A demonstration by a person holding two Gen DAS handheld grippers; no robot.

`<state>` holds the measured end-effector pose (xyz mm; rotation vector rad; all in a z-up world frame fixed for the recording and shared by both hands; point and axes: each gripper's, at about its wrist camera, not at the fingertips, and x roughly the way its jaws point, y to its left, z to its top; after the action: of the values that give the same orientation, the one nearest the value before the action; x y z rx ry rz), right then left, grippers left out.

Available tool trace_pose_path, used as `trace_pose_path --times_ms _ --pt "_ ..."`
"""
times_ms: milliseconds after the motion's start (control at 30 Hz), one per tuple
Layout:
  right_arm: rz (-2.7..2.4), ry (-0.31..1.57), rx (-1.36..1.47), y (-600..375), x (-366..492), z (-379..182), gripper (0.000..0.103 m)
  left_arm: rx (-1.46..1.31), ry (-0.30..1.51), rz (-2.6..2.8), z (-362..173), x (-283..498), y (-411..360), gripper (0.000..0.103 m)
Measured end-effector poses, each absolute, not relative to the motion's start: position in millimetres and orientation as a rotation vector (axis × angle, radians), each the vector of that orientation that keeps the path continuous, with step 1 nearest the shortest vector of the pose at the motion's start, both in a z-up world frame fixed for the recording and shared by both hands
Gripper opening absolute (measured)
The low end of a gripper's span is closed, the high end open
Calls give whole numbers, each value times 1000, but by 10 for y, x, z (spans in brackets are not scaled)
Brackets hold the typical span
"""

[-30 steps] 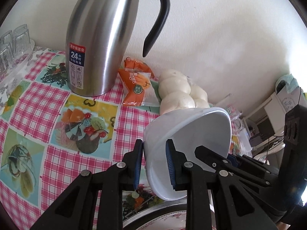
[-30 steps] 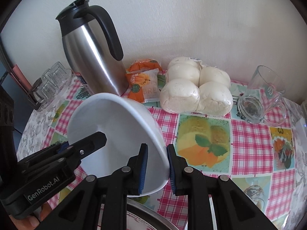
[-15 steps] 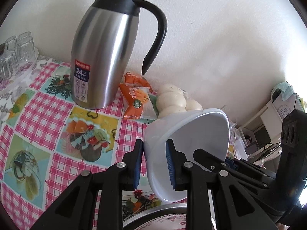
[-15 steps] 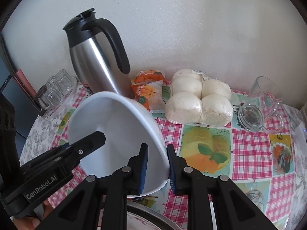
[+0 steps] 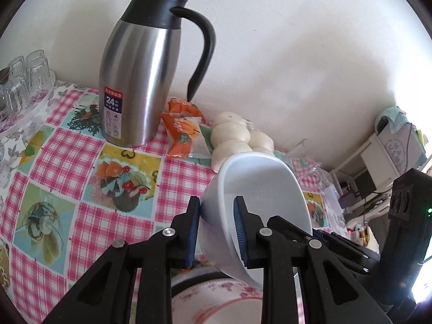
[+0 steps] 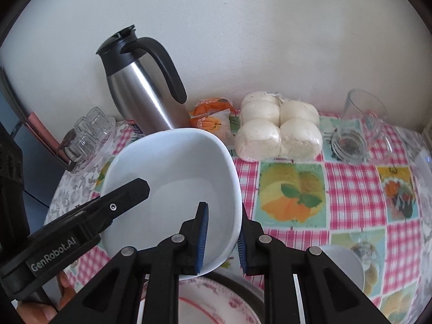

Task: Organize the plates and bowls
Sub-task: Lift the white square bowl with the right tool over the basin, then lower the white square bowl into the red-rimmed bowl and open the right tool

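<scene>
The left gripper (image 5: pixel 217 229) is closed to a narrow gap on the rim of a white bowl (image 5: pixel 259 189), one blue-padded finger outside the wall and the other inside. The right gripper (image 6: pixel 222 235) pinches the opposite rim of the same bowl (image 6: pixel 172 178) in the same way, its fingers nearly together with only the thin wall between them. So both grippers hold the one bowl, which hangs tilted in the air with its opening turned toward the right gripper's camera.

Taking the bowl as the landmark: directly below it lies a floral-edged plate (image 6: pixel 216 305) with pink flowers along its border, resting in a dark round metal tray (image 6: pixel 243 283). Beyond the bowl, against the white wall, stands a stainless-steel thermos jug (image 5: pixel 135 81) with a black lid and handle. Just right of the jug lie orange snack packets (image 5: pixel 183 132), and right of those a wrapped pack of white steamed buns (image 6: pixel 278 127). Farther right of the bowl a clear glass mug (image 6: pixel 361 118) stands behind a small glass dish. Left of the bowl, upturned drinking glasses (image 5: pixel 24 78) sit on a tray. Under everything spreads a pink checked tablecloth (image 5: pixel 67 162) with fruit pictures. Part of a hand (image 6: pixel 40 307) shows beneath the left gripper's body.
</scene>
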<state>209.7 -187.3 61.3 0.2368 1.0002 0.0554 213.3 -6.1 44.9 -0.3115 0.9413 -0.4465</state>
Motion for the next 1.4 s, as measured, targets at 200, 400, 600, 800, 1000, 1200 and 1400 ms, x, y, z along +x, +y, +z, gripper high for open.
trace_pose_path --times_ms 200,400,600,800,1000,1200,1400 --pt "45 965 277 -1873 1786 809 21 -272 921 -447 709 1858 -63 26" --pt "30 911 308 -1850 1431 1045 21 -225 897 -451 937 1590 -91 26" --pt "18 872 360 -1876 1119 1188 21 -191 869 -469 1142 1321 -121 26" --pt "32 856 412 -1902 833 1281 21 -186 852 -480 1275 1120 -95 26" --pt "32 848 417 -1851 615 1342 21 -187 838 -480 1357 921 -41 26" --pt "43 845 441 -1820 466 1355 21 -186 818 -478 1411 760 8 26" --pt "41 837 435 -1752 345 1365 21 -208 822 -471 1377 671 66 26"
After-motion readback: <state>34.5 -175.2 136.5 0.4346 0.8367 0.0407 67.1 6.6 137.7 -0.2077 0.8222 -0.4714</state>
